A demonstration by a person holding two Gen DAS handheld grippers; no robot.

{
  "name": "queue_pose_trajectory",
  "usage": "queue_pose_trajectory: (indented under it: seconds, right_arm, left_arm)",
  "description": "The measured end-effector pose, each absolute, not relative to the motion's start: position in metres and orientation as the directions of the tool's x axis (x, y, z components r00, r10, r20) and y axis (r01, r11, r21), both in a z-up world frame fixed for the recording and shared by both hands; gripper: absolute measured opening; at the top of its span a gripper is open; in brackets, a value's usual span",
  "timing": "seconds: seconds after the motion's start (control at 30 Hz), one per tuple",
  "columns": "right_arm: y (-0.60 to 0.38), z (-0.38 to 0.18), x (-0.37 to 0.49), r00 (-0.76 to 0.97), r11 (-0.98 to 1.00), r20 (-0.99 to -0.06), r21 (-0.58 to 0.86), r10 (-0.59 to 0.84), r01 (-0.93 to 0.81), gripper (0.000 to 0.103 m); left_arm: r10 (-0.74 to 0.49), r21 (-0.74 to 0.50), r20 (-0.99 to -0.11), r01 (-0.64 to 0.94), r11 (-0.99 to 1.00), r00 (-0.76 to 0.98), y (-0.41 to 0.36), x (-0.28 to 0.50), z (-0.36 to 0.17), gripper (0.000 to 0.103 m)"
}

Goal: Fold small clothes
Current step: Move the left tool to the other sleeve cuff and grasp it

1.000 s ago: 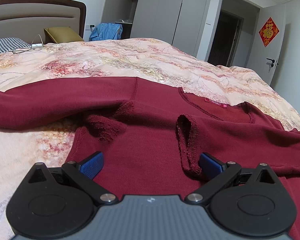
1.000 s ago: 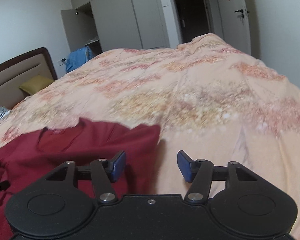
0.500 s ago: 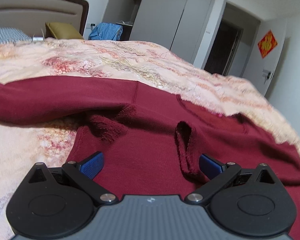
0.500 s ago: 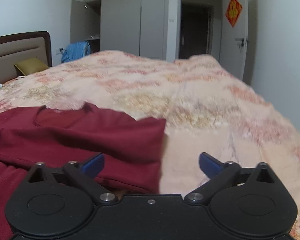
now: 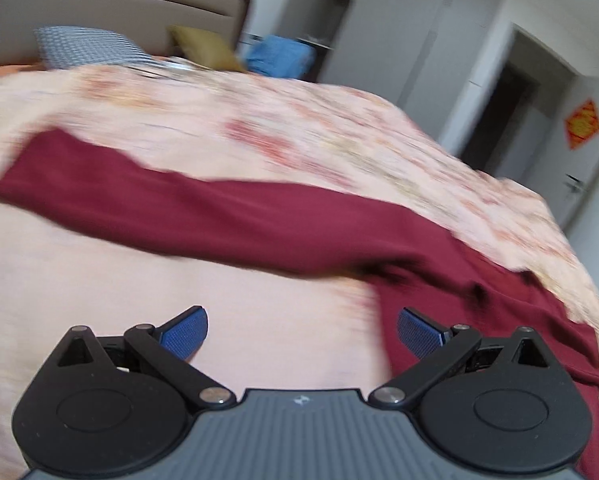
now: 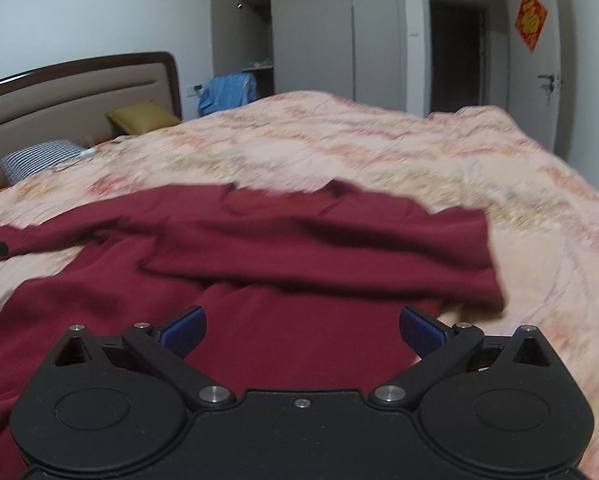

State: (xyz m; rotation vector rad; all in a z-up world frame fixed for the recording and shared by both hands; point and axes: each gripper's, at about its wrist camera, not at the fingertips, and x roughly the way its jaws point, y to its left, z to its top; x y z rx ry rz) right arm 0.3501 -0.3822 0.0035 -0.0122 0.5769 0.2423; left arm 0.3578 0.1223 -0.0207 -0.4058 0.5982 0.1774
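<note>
A dark red long-sleeved top [image 6: 283, 264] lies spread on the bed. In the right wrist view its right sleeve [image 6: 339, 248] is folded across the body. In the left wrist view its left sleeve [image 5: 203, 212] stretches out to the left over the quilt. My left gripper [image 5: 301, 330] is open and empty, over bare quilt just left of the top's body edge. My right gripper [image 6: 301, 330] is open and empty, above the top's lower body. The left wrist view is blurred.
A peach floral quilt [image 6: 379, 148] covers the bed. A checked pillow [image 6: 39, 156] and a yellow-green pillow [image 6: 143, 118] lie by the headboard [image 6: 79, 88]. Wardrobes, a blue garment [image 6: 227, 88] and a door [image 6: 535, 68] stand beyond the bed.
My left gripper has swung left off the top's body and now faces the outstretched left sleeve. My right gripper has moved left over the top. Both stay open.
</note>
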Motion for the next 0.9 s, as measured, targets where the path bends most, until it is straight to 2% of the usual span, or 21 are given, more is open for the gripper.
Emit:
queue_pose_trajectory:
  seconds: [0.1, 0.23, 0.37, 0.5, 0.53, 0.6, 0.67, 0.77, 0.9]
  right_arm:
    - [-0.366, -0.003, 0.335, 0.795, 0.96, -0.545, 0.074, 0.266, -0.271, 0.102]
    - [-0.346, -0.021, 0.324, 0.799, 0.954, -0.545, 0.007, 0.254, -0.299, 0.102]
    - [-0.337, -0.04, 0.328, 0.787, 0.961, -0.578, -0.02, 0.215, -0.276, 0.103]
    - [-0.341, -0.047, 0.333, 0.777, 0.963, -0.588, 0.013, 0.226, -0.27, 0.103]
    - [-0.342, -0.048, 0.333, 0.775, 0.962, -0.589, 0.019, 0.23, -0.271, 0.103]
    - [-0.344, -0.05, 0.335, 0.774, 0.962, -0.589, 0.029, 0.235, -0.27, 0.103]
    - [-0.344, -0.052, 0.335, 0.776, 0.963, -0.586, 0.026, 0.234, -0.27, 0.103]
    - [-0.344, -0.053, 0.334, 0.779, 0.962, -0.583, 0.02, 0.231, -0.271, 0.103]
    - [-0.346, -0.054, 0.334, 0.783, 0.962, -0.575, 0.029, 0.239, -0.273, 0.103]
  left_arm:
    - [0.151, -0.275, -0.593, -0.375, 0.885, 0.791, 0.171, 0.347, -0.018, 0.103]
    - [0.255, -0.262, -0.593, -0.483, 0.836, 0.763, 0.229, 0.341, -0.02, 0.103]
    - [0.215, -0.403, -0.601, -0.524, 0.75, 0.77, 0.279, 0.343, -0.03, 0.103]
    - [0.215, -0.53, -0.559, -0.544, 0.651, 0.801, 0.301, 0.341, -0.039, 0.101]
    - [0.225, -0.551, -0.544, -0.547, 0.63, 0.808, 0.303, 0.338, -0.04, 0.098]
    - [0.26, -0.582, -0.509, -0.551, 0.599, 0.82, 0.307, 0.333, -0.041, 0.077]
    - [0.294, -0.592, -0.494, -0.564, 0.576, 0.819, 0.311, 0.333, -0.041, 0.047]
    - [0.331, -0.599, -0.493, -0.59, 0.542, 0.805, 0.319, 0.338, -0.042, 0.02]
    - [0.363, -0.595, -0.468, -0.591, 0.545, 0.805, 0.32, 0.341, -0.033, 0.01]
